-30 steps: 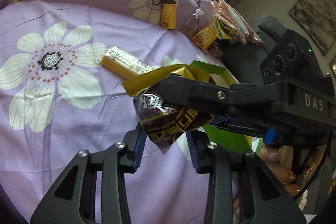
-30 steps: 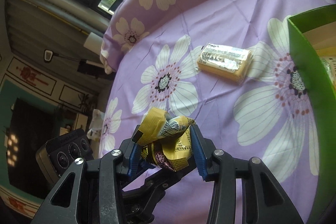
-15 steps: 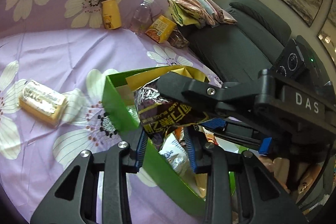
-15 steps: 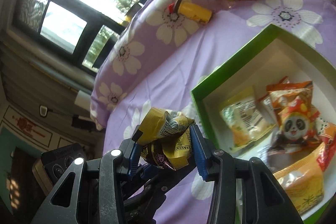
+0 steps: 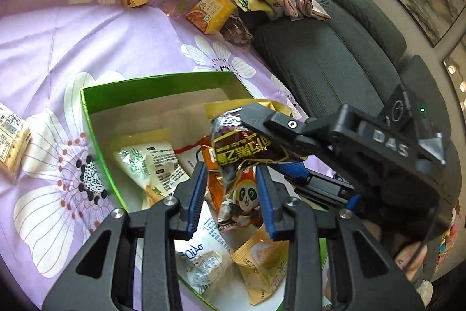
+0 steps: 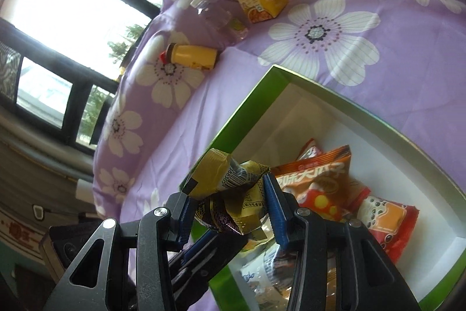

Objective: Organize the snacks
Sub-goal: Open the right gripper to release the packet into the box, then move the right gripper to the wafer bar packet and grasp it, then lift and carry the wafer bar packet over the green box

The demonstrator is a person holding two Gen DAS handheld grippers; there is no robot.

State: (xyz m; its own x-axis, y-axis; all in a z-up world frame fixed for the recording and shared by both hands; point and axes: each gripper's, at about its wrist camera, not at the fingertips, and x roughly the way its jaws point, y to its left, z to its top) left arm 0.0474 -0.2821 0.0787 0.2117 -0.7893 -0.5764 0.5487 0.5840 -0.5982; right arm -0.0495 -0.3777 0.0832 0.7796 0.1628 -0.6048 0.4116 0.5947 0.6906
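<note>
- Right gripper [image 6: 230, 206] clamps a crumpled gold-and-purple snack packet [image 6: 230, 188], its blue pads pressing both sides, above the near-left corner of the green box [image 5: 151, 83].
- Left gripper [image 5: 230, 191] frames the packet's lower end from below — its jaws are opening, pads standing clear of the wrapper, so the right one carries the load alone.
- The box sits on a purple flowered bedspread [image 5: 43, 48] and already holds several packets, among them a panda-print bag [image 5: 241, 200] and a white sachet [image 5: 151, 165].
- Doing it well, by my reading: carry the packet further in over the box's open far corner, lower it close to the pile, then release, so that it does not catch the green wall or slide out.
- Against a second ago, when both views showed mostly bedspread and a cracker pack [image 5: 11, 136], the box now fills the middle, and that pack sits at the left view's edge.
</note>
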